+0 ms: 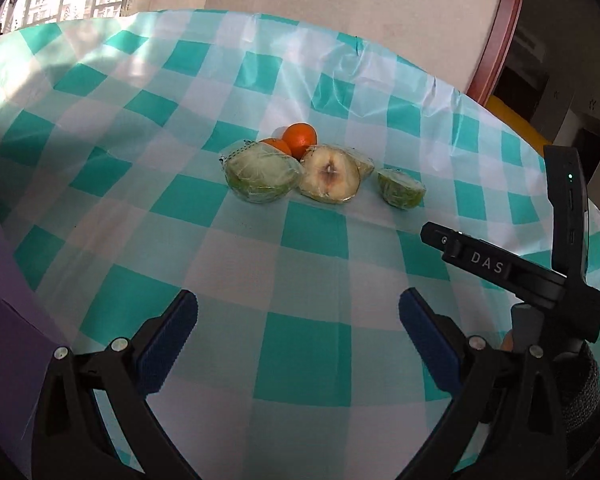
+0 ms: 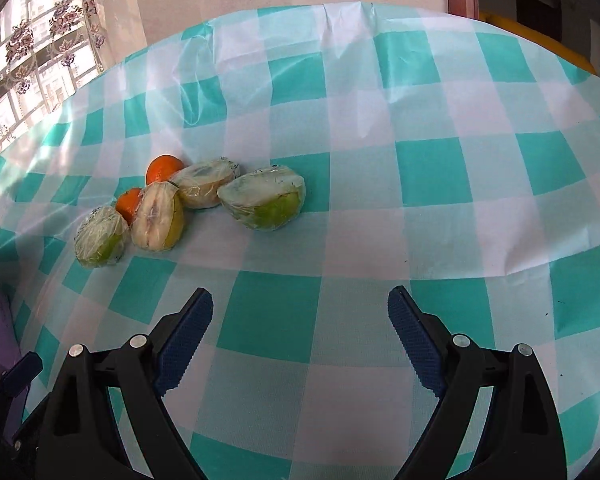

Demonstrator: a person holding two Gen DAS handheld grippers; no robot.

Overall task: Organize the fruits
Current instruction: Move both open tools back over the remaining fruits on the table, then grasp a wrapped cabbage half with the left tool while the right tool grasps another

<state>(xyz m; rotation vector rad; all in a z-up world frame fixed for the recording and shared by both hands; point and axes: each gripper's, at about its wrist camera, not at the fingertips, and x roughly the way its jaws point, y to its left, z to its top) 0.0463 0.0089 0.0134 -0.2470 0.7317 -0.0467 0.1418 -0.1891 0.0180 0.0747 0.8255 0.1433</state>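
Several plastic-wrapped fruit halves and two oranges lie in a cluster on the teal-and-white checked tablecloth [image 1: 316, 236]. In the left wrist view a wrapped green half [image 1: 262, 176], a cut half facing me [image 1: 331, 180], a smaller green half [image 1: 401, 187] and an orange [image 1: 299, 139] show. In the right wrist view the big green half [image 2: 264, 198], a yellow half [image 2: 158, 222], a small green half [image 2: 100, 238] and an orange [image 2: 162, 168] show. My left gripper [image 1: 298, 322] is open and empty, short of the cluster. My right gripper [image 2: 300, 312] is open and empty, to the cluster's right.
The right gripper's black body [image 1: 540, 264] stands at the right in the left wrist view. A purple box [image 1: 4, 320] sits at the table's left edge. The wall and a curtained window [image 2: 28, 60] lie behind the table.
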